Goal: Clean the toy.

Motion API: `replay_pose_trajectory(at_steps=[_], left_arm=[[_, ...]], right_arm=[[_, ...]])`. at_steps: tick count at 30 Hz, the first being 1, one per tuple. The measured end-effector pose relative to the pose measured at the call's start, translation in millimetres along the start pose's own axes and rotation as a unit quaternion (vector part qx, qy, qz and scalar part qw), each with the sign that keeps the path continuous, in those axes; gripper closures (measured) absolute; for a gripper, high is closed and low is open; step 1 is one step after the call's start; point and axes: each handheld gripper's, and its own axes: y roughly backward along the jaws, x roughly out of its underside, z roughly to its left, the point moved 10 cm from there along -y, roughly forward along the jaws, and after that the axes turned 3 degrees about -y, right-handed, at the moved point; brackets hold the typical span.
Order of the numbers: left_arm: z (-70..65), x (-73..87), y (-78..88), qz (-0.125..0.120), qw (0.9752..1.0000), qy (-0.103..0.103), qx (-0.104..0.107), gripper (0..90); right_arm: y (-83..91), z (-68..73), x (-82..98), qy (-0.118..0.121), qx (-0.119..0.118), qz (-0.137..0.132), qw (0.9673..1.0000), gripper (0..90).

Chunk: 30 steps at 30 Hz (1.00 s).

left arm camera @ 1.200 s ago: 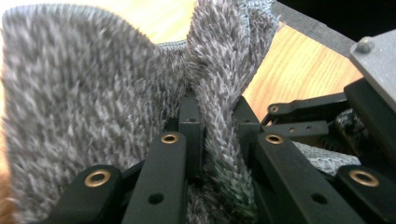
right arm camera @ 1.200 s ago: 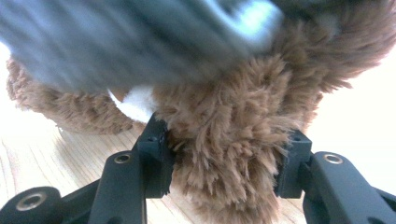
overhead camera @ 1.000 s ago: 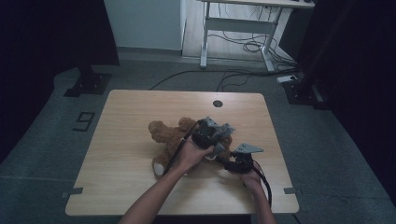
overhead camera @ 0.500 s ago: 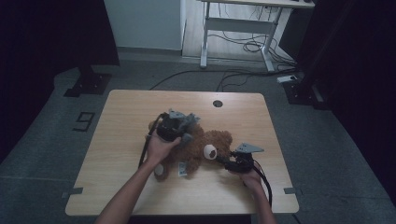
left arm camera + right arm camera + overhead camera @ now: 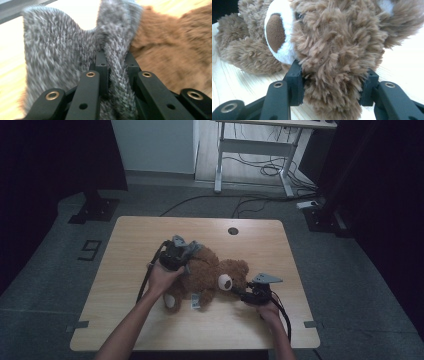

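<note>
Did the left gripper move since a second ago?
Yes. The left gripper, shut on grey knitted cloth, went left over the teddy bear, away from the right gripper and the table's round hole.

Surroundings of the wooden worktop [image 5: 150, 235].
Grommet hole [image 5: 233, 230] near its far edge; white desk frame [image 5: 252, 145] and floor cables [image 5: 260, 167] beyond.

Both forearms bare, no sleeves in the high view. Left gripper [image 5: 186, 256] and right gripper [image 5: 246, 296]: black linked jaws with brass-ringed holes, grey three-cornered top plates. Black cable trails from each; markings probably none, too dim.
</note>
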Motion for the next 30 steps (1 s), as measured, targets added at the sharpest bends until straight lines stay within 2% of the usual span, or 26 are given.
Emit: replay_pose_trajectory(at_steps=[1,2,3,6,7,8,10,11,13,16,17,18,19,21,22,23,24,25,26,27,28,29,30], left_arm=[[-15.5,-10.4,-5.7,-0.003,0.9998,-0.005,0.017,78.6],[-15.5,-10.4,-5.7,-0.003,0.9998,-0.005,0.017,78.6],[-26.9,-17.3,-10.1,-0.005,0.9996,-0.007,0.029,78.6],[-43.1,-25.7,-17.4,-0.004,0.999,-0.011,0.044,78.6],[-55.3,-30.8,-22.1,-0.007,0.9979,-0.004,0.064,78.6],[-55.3,-30.8,-22.1,-0.007,0.9979,-0.004,0.064,78.6],[-65.4,-32.8,-26.3,-0.005,0.9969,-0.004,0.079,78.6],[-71.5,-33.2,-29.8,-0.003,0.9969,-0.01,0.078,78.5],[-72.1,-32.6,-31.0,0.0,0.9972,-0.015,0.073,78.5],[-67.1,-29.3,-31.0,0.005,0.9976,-0.018,0.066,78.6],[-59.3,-25.5,-29.0,0.006,0.9977,-0.009,0.067,78.7],[-59.3,-25.5,-29.0,0.006,0.9977,-0.009,0.067,78.6],[-49.9,-21.8,-25.8,0.002,0.9977,0.005,0.068,78.6],[-39.5,-18.1,-21.9,0.001,0.9978,0.016,0.065,78.6],[-39.5,-18.1,-21.9,0.001,0.9978,0.016,0.065,78.6],[-29.0,-14.2,-16.9,0.002,0.9983,0.021,0.055,78.6],[-29.0,-14.2,-16.9,0.002,0.9983,0.021,0.055,78.6],[-18.1,-9.3,-11.5,0.004,0.9989,0.021,0.041,78.6],[-18.1,-9.3,-11.5,0.004,0.9989,0.021,0.041,78.5],[-6.3,-2.8,-6.0,0.005,0.9993,0.025,0.029,78.5],[-6.3,-2.8,-6.0,0.005,0.9993,0.025,0.029,78.5],[7.1,6.0,-1.1,0.007,0.9994,0.03,0.016,78.5],[7.1,6.0,-1.1,0.007,0.9994,0.03,0.016,78.5]], right_arm=[[0.1,0.0,0.1,-0.002,0.0,0.0,1.0,50.2],[0.1,0.0,0.1,-0.002,0.0,0.0,1.0,50.2],[0.1,-0.2,0.1,-0.002,0.0,0.0,1.0,50.2],[0.1,-0.3,0.3,-0.001,0.0,0.0,1.0,50.2],[0.1,-0.2,0.4,-0.001,0.0,0.0,1.0,50.2],[0.1,-0.2,0.4,-0.001,0.0,0.0,1.0,50.2],[0.1,-0.2,0.4,0.0,0.0,0.0,1.0,50.2],[0.1,-0.2,0.4,0.0,0.0,0.001,1.0,50.2],[0.2,-0.2,0.4,0.0,-0.001,0.001,1.0,50.2],[0.2,-0.1,0.4,0.001,-0.001,0.001,1.0,50.1],[0.2,0.2,0.4,0.003,-0.001,0.0,1.0,50.2],[0.2,0.2,0.4,0.003,-0.001,0.0,1.0,50.2],[0.3,0.6,0.6,0.004,-0.002,0.001,1.0,50.1],[0.1,0.4,0.5,0.004,-0.003,0.0,1.0,50.1],[0.1,0.4,0.5,0.004,-0.003,0.0,1.0,50.1],[0.0,0.2,0.4,0.003,-0.003,0.0,1.0,50.1],[0.0,0.2,0.5,0.002,-0.003,0.0,1.0,50.1],[0.0,0.1,0.5,0.002,-0.003,-0.001,1.0,50.1],[0.0,0.1,0.5,0.002,-0.003,-0.001,1.0,50.1],[0.0,0.0,0.5,0.001,-0.002,-0.001,1.0,50.1],[0.0,0.0,0.5,0.001,-0.002,-0.001,1.0,50.1],[-0.1,-0.3,0.5,0.001,-0.002,-0.001,1.0,50.1],[-0.3,-0.3,0.4,0.0,-0.002,-0.002,1.0,50.1]])
